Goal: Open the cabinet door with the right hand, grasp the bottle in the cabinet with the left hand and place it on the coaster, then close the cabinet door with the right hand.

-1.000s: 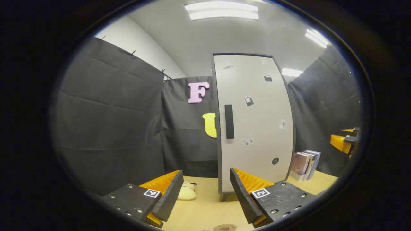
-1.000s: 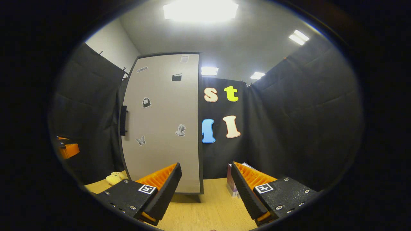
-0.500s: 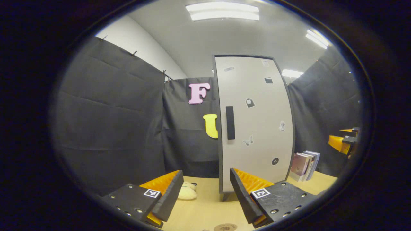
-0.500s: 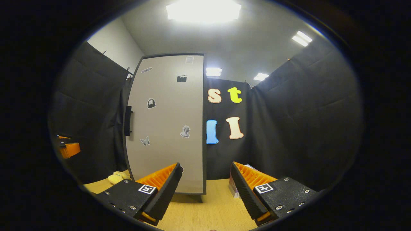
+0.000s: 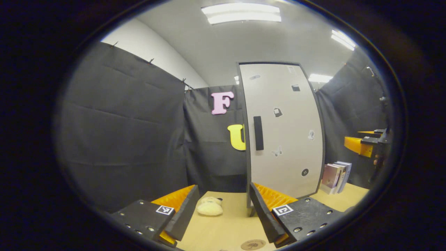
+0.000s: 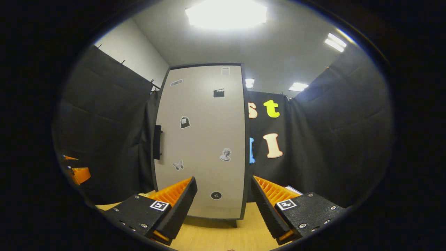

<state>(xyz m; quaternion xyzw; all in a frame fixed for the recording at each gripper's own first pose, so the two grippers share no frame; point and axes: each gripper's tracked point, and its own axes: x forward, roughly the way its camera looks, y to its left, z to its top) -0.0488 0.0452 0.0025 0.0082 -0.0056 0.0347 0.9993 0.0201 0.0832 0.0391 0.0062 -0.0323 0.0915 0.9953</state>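
Cabinet door (image 6: 200, 139) closed, centre frame, black handle (image 5: 258, 133) untouched. Left claw (image 5: 223, 209) and right claw (image 6: 223, 205) both spread apart, empty, lower frame. Coaster (image 5: 253, 244) bottom edge on surface (image 5: 223, 230).

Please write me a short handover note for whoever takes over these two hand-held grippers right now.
Left hand-held gripper: open, empty, held low over the table.
Right hand-held gripper: open, empty, facing the cabinet door, not touching it.
Cabinet door: shut; its black handle sits on the door's left edge.
Bottle: presumably behind the shut door, cannot be checked.
Coaster: on the table, just in front of the left gripper, nothing on it.
Done: nothing yet.
Left: right gripper pulls the handle to open the door; left takes the bottle to the coaster; right closes the door.
Nearby: books right of the cabinet, a pale soft item left of it.
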